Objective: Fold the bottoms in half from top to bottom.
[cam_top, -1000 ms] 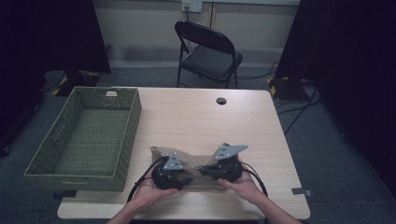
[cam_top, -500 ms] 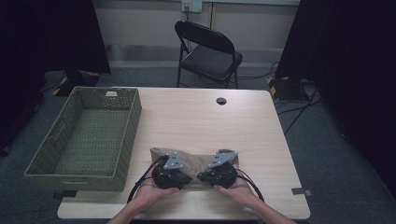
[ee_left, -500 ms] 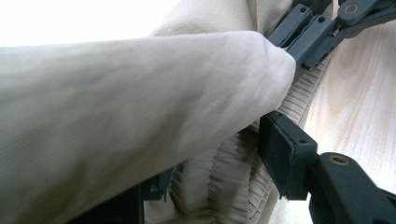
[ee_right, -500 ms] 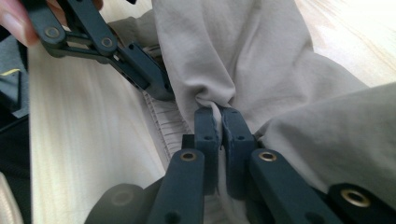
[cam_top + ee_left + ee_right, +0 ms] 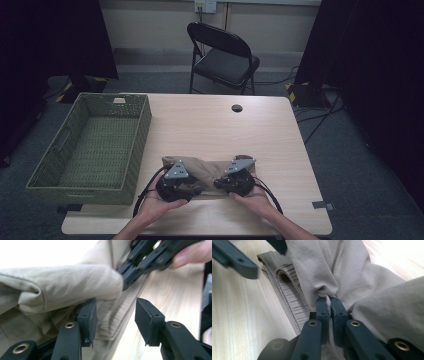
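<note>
I take the green basket (image 5: 90,145) on the counter (image 5: 215,125) as my landmark: it sits at the counter's left end, and the beige garment (image 5: 207,169) lies just to the right of the basket's near corner, close to my edge of the counter. The garment is bunched into a long low strip whose long axis runs left to right, pointing away from the basket's side wall. Both my hands sit over it, the left gripper (image 5: 175,182) on the end nearer the basket, the right gripper (image 5: 235,181) on the far end. In the right gripper view the right gripper (image 5: 329,302) is pinched tight on a puckered fold of cloth, with the ribbed waistband (image 5: 289,290) lying just beside it. In the left gripper view the left gripper (image 5: 113,315) stands about half open; its jaws have just been closing, with the ribbed hem of the garment (image 5: 62,285) between them, one pad against the cloth and the other clear over bare wood, so I judge it has no grip yet. I'd say the coming move turns on that: the left hand is nearer the basket, and the cloth must go leftward along its own length once the left side bites.
</note>
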`<action>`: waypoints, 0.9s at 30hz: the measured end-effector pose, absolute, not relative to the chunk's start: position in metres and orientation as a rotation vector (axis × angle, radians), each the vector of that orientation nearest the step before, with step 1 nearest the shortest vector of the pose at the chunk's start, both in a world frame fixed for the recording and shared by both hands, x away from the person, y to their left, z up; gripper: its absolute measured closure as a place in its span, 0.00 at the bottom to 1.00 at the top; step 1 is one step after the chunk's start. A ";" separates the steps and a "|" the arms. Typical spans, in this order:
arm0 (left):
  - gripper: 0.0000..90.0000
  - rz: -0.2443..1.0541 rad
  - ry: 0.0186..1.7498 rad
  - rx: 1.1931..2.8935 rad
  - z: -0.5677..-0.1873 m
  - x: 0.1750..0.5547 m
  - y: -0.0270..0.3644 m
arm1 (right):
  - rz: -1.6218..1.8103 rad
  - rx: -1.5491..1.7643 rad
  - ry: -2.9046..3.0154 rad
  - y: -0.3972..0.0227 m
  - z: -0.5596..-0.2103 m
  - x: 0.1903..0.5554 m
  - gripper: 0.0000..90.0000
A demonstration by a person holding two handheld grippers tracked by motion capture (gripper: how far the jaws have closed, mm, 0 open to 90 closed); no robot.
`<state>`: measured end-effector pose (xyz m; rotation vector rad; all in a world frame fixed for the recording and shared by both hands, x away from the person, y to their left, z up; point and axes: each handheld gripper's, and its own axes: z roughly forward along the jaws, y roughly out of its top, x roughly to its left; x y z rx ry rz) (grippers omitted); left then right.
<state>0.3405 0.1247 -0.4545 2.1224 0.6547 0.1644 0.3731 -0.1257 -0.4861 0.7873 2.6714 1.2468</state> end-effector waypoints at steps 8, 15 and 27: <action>0.58 0.151 0.630 2.033 -0.435 0.345 0.128 | 1.269 0.805 2.668 -0.127 -0.487 0.373 0.96; 0.57 0.172 0.638 1.940 -0.418 0.354 0.133 | 1.269 0.789 2.683 -0.125 -0.487 0.369 0.95; 0.54 0.142 0.796 2.168 -0.459 0.372 0.140 | 1.258 0.709 2.702 -0.122 -0.485 0.362 0.87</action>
